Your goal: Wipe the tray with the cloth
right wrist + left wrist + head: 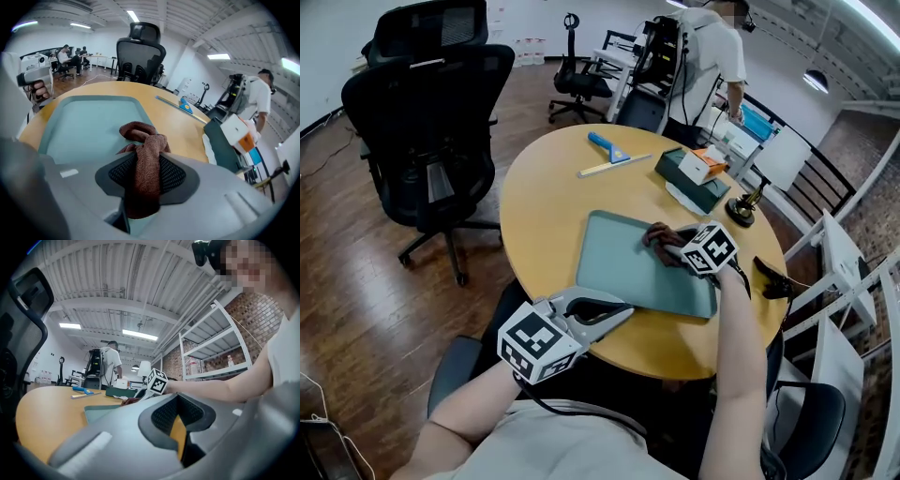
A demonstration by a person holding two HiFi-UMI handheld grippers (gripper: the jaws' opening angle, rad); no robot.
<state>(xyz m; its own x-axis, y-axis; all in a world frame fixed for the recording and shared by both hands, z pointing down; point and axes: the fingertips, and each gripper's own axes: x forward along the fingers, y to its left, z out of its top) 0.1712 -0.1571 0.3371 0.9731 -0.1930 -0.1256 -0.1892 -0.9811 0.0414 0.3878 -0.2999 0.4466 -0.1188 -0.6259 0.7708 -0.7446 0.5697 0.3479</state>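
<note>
- Jaws of the right gripper (145, 171) are clamped on a brown cloth (142, 136). A bunched fold stands between them and the rest spills forward in a knot.
- That gripper tilts down, and the cloth rests on the teal tray (623, 258) near its far right corner.
- The tray lies flat on the near right part of the round yellow counter (544, 197).
- The left gripper (617, 311) sits level at the counter's near edge, by the tray's near edge. Its jaws stand a narrow gap apart with nothing between them. Whether it touches the tray cannot be told.
- Toward the counter's far edge lie a blue scraper (607, 147) and a pale strip (614, 167), well apart from the tray.
- A dark green box (692, 178) sits at the far right edge.
- A black chair (431, 112) stands off the counter's left side.
- A person (703, 56) stands beyond the far edge.
</note>
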